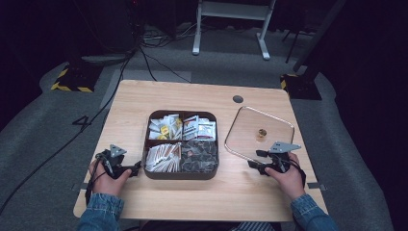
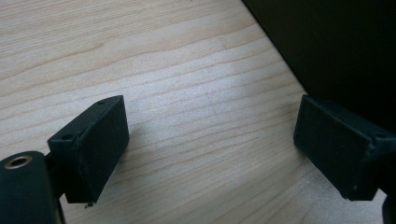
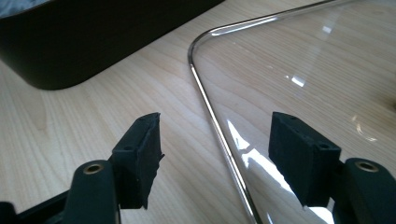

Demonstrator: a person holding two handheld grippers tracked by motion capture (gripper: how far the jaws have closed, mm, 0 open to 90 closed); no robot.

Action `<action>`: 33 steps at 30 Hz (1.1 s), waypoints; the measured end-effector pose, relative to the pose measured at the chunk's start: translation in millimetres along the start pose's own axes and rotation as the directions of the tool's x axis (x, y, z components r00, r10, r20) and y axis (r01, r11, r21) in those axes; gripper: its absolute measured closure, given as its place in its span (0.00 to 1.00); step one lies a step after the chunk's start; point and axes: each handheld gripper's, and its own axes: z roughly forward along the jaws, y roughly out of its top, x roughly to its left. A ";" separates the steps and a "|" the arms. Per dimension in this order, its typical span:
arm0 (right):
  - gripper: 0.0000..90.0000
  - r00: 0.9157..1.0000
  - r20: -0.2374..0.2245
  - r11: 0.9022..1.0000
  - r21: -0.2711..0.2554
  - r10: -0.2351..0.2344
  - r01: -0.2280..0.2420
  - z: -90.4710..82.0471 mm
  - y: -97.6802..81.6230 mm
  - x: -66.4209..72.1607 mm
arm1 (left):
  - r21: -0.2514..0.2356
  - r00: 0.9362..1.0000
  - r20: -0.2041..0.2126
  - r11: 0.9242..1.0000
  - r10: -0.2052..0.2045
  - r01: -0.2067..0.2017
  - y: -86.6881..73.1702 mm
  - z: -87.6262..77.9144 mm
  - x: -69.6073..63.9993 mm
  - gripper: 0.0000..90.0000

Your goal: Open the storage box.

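Our right tongs (image 3: 212, 154) stand released astride the near rim of the glass lid (image 1: 250, 122) toward the tabletop's right edge, while our left tongs (image 2: 210, 149) wait released beside the box (image 1: 182, 174).

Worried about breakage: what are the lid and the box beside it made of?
The lid looks like clear glass with a thin shiny rim; wood grain shows through and it glints. The box seems dark matte plastic or wood; hard to tell.
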 end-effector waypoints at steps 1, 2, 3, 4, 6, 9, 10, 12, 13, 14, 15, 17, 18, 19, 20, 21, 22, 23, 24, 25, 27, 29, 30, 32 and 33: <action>0.40 1.000 -0.009 1.000 -0.002 -0.022 0.022 0.8 0.6 4.1 | 0.000 1.000 -0.002 1.000 0.001 -0.001 0.2 0.1 0.0 0.12; 0.40 1.000 -0.016 1.000 -0.004 -0.026 0.026 1.4 0.7 5.8 | 0.000 1.000 -0.002 1.000 0.001 -0.001 0.2 0.1 0.0 0.12; 0.40 0.999 -0.021 0.999 -0.003 -0.033 0.033 2.2 0.6 7.3 | -0.002 1.000 -0.003 1.000 0.001 -0.001 0.3 0.4 -0.1 0.12; 0.40 0.999 -0.029 0.999 0.001 -0.038 0.038 3.4 0.4 9.6 | -0.002 1.000 -0.003 1.000 -0.001 0.001 0.4 0.5 -0.3 0.12; 0.40 0.998 -0.050 0.999 0.008 -0.048 0.049 6.9 -0.6 15.1 | -0.002 1.000 -0.007 1.000 -0.003 0.003 0.6 0.7 -0.5 0.12; 0.40 0.996 -0.059 0.997 0.028 -0.066 0.068 12.0 -2.6 21.4 | -0.003 1.000 -0.007 1.000 -0.005 0.005 0.8 0.9 -0.6 0.12; 0.40 0.995 -0.064 0.996 0.037 -0.073 0.075 14.2 -3.8 24.2 | -0.002 1.000 -0.008 1.000 -0.009 0.009 0.9 1.0 -1.0 0.12; 0.40 0.994 -0.061 0.994 0.056 -0.090 0.094 17.0 -5.4 27.2 | -0.001 1.000 -0.009 1.000 -0.004 0.004 1.4 1.2 -0.8 0.12; 0.38 0.994 -0.056 0.993 0.065 -0.099 0.102 18.6 -6.6 28.9 | -0.002 1.000 -0.009 1.000 -0.005 0.005 1.6 1.4 -0.9 0.12; 0.37 0.992 -0.046 0.991 0.061 -0.119 0.121 19.7 -7.1 30.7 | -0.004 1.000 -0.008 1.000 -0.008 0.008 1.5 1.6 -1.3 0.12; 0.36 0.992 -0.043 0.991 0.062 -0.116 0.118 20.1 -6.9 31.4 | -0.005 1.000 -0.008 1.000 -0.010 0.010 1.6 1.5 -1.2 0.12; 0.35 0.993 -0.037 0.991 0.063 -0.114 0.116 21.3 -6.2 31.9 | -0.011 1.000 -0.011 1.000 -0.011 0.011 1.5 1.0 -0.8 0.15; 0.34 0.993 -0.031 0.991 0.066 -0.113 0.115 21.9 -5.8 32.2 | -0.014 1.000 -0.014 1.000 -0.015 0.015 1.6 0.6 -0.6 0.18; 0.33 0.994 -0.029 0.992 0.066 -0.110 0.112 22.6 -5.5 32.7 | -0.013 1.000 -0.011 1.000 -0.021 0.021 2.1 0.3 0.1 0.19; 0.33 0.994 -0.029 0.992 0.065 -0.108 0.109 23.1 -5.2 32.8 | -0.014 1.000 -0.010 1.000 -0.024 0.023 2.4 -0.1 0.5 0.20; 0.33 0.994 -0.030 0.992 0.065 -0.108 0.110 23.3 -5.0 32.6 | -0.012 0.999 -0.006 0.999 -0.033 0.033 3.2 -1.3 1.2 0.22; 0.33 0.994 -0.029 0.992 0.065 -0.107 0.109 23.6 -4.8 32.4 | -0.016 0.999 -0.005 0.999 -0.037 0.037 4.3 -3.0 1.8 0.25; 0.33 0.994 -0.029 0.992 0.065 -0.108 0.110 23.9 -4.6 32.2 | -0.024 0.999 -0.008 0.999 -0.044 0.043 5.1 -4.4 1.9 0.26; 0.33 0.994 -0.030 0.992 0.064 -0.109 0.110 24.1 -4.5 32.1 | -0.035 0.999 -0.016 0.998 -0.044 0.043 7.2 -7.7 2.6 0.26; 0.33 0.994 -0.029 0.992 0.064 -0.109 0.110 24.3 -4.3 32.1 | -0.045 0.999 -0.018 0.998 -0.046 0.045 8.5 -9.8 2.6 0.26; 0.33 0.994 -0.029 0.992 0.064 -0.108 0.109 24.4 -4.3 32.2 | -0.060 0.999 -0.024 0.997 -0.041 0.040 12.0 -14.2 3.3 0.28; 0.33 0.994 -0.029 0.992 0.063 -0.108 0.109 24.4 -4.3 32.2 | -0.081 0.999 -0.021 0.996 -0.047 0.045 20.1 -21.7 3.1 0.30; 0.33 0.994 -0.030 0.992 0.063 -0.107 0.109 24.5 -4.3 32.1 | -0.085 0.998 -0.022 0.995 -0.050 0.048 22.5 -23.2 2.6 0.31; 0.33 0.994 -0.032 0.992 0.064 -0.107 0.109 24.4 -4.2 31.8 | -0.092 0.998 -0.012 0.994 -0.062 0.061 28.0 -26.2 0.2 0.34; 0.33 0.994 -0.032 0.992 0.064 -0.107 0.109 24.4 -4.2 31.8 | -0.095 0.999 -0.008 0.994 -0.053 0.052 32.1 -28.6 -1.4 0.37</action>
